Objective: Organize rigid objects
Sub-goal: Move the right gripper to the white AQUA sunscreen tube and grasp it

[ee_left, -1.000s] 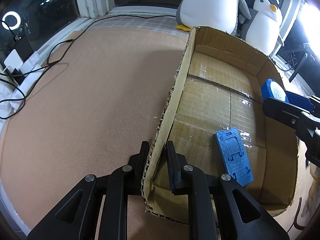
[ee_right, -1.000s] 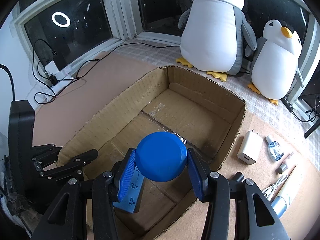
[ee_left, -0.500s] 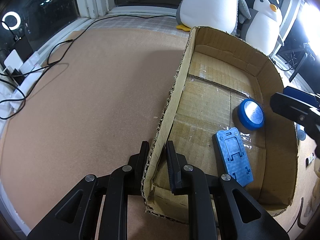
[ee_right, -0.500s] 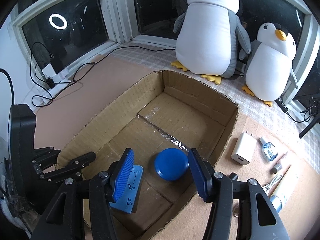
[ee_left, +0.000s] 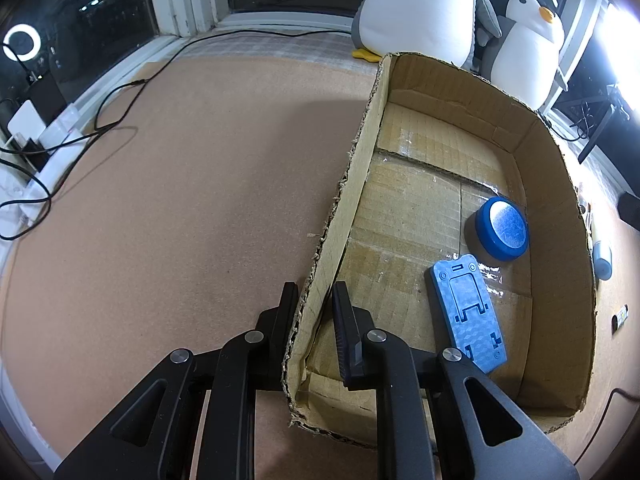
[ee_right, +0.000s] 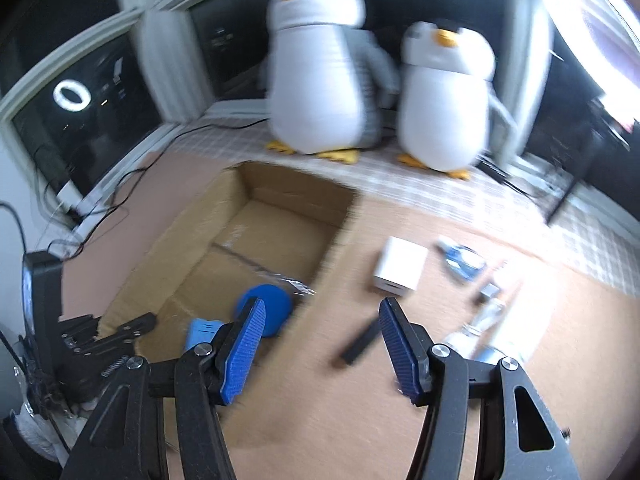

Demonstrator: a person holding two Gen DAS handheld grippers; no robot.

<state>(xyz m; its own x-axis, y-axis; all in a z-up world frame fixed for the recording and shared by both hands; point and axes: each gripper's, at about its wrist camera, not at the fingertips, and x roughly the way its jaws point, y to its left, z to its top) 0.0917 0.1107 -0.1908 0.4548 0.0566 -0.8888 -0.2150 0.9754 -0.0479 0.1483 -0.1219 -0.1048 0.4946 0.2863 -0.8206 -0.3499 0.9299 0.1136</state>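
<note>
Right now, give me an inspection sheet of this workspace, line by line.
Surface: brown board tabletop, checked cloth along the window side.
Job's things: cardboard box holds a round blue tin and a flat blue stand, lying apart. Outside the box, a white charger, a small black bar and blurred small items.
Clutter: two plush penguins beyond the box.
Grippers: left gripper shut on the box's side wall; right gripper opening, nothing between its fingers, over bare board beside the box.
Cables: black cables trail from the window corner.
Surroundings: dark windows, ring light reflection.
</note>
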